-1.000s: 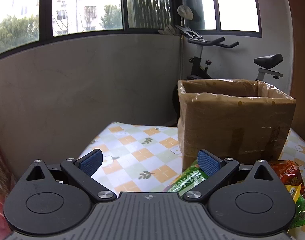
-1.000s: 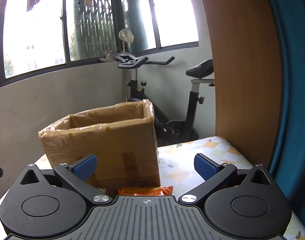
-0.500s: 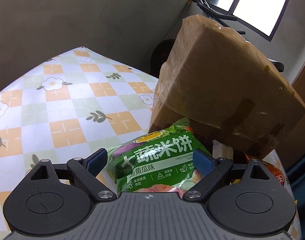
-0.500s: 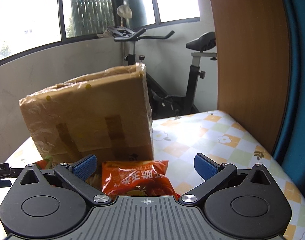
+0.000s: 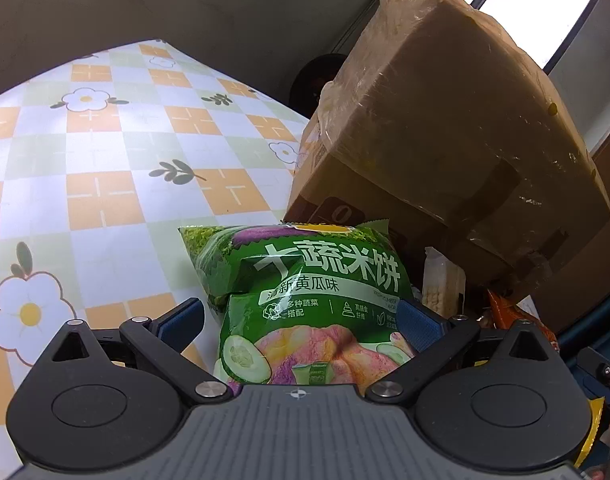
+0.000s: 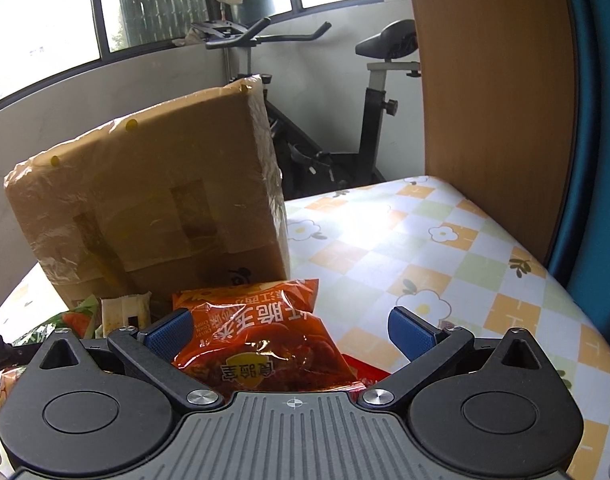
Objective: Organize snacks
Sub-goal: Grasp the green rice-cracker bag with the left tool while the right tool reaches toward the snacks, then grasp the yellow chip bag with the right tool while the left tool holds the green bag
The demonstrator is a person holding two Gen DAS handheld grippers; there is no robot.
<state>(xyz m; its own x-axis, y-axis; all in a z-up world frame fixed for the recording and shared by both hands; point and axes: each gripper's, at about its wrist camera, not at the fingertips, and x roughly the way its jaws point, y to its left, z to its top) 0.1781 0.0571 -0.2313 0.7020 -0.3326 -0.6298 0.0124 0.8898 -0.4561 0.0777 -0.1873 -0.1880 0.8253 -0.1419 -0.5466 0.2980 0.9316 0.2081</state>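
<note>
While both grippers tilt downward, left gripper [image 5: 301, 322] jaws straddle green snack bag [image 5: 305, 300]

The surface [image 5: 105, 184] wears a checked cloth of orange, pale green and white squares with white flowers and dark leaf sprigs; a plastic-wrapped cardboard box [image 5: 445, 128] stands on it; a green snack bag [image 5: 305, 292] lies just before the box; an orange snack bag [image 6: 261, 336] lies beside it.

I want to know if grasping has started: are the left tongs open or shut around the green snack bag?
Open. The left tongs straddle the green snack bag, with a gap at the left pad.
</note>
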